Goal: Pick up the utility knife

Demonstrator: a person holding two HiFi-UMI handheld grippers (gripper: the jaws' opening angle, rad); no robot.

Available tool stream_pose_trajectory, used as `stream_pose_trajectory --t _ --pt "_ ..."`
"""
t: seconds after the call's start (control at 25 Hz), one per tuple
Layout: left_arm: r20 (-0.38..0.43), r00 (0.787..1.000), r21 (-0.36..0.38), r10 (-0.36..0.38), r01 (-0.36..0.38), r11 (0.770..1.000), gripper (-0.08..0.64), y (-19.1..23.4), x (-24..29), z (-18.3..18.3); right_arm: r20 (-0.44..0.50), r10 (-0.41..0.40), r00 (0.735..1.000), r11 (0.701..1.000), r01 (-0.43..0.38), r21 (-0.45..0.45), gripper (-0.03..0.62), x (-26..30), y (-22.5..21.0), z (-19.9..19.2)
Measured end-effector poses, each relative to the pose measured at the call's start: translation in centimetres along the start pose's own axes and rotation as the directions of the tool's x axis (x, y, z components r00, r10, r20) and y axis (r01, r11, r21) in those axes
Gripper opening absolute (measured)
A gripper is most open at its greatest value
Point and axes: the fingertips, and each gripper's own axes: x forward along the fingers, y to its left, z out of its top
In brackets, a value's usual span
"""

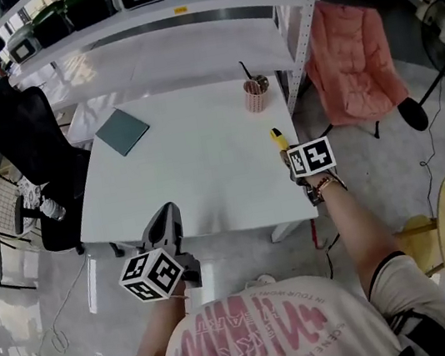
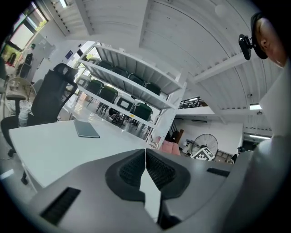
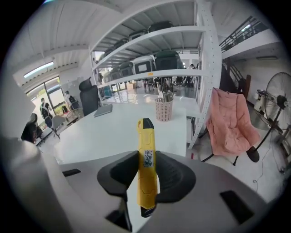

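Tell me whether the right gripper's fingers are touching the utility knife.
Touching. In the right gripper view, both fingers of the right gripper press the sides of the yellow utility knife, no gap showing.

Your white table (image 1: 197, 177) carries two things — a dark teal notebook (image 1: 122, 131) lying flat toward its far left, and a pink mesh pen cup (image 1: 257, 94) upright at far right.
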Motion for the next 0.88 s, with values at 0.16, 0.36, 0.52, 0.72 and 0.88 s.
stream_pose_trajectory --t 0.16,0.36,0.52,0.72,0.88 --pt "-0.027 1.0 -0.019 -0.013 0.012 1.0 0.025 0.7 -1.5 0.4 0.076 0.016 0.997 0.999 -0.019 0.038 0.132 -3.7 4.2 -0.5" --pt "-0.03 0.995 0.035 -0.094 0.095 0.995 0.025 0.4 -4.3 2.8 0.168 -0.019 0.986 0.997 0.006 0.079 0.132 -7.9 8.6 -0.3" --pt "0.007 0.993 0.04 -0.118 0.117 0.992 0.025 1.2 -7.1 5.5 0.248 -0.002 0.969 0.995 -0.023 0.099 0.132 -11.2 13.4 1.1" --pt "0.074 0.984 0.082 -0.163 0.157 0.984 0.025 1.9 -9.8 8.9 0.376 0.021 0.927 0.989 -0.073 0.126 0.132 -14.8 19.8 3.6" --pt "0.124 0.975 0.129 -0.182 0.166 0.978 0.025 2.1 -11.7 10.8 0.47 0.047 0.881 0.985 -0.12 0.126 0.132 -17.2 24.4 5.2"
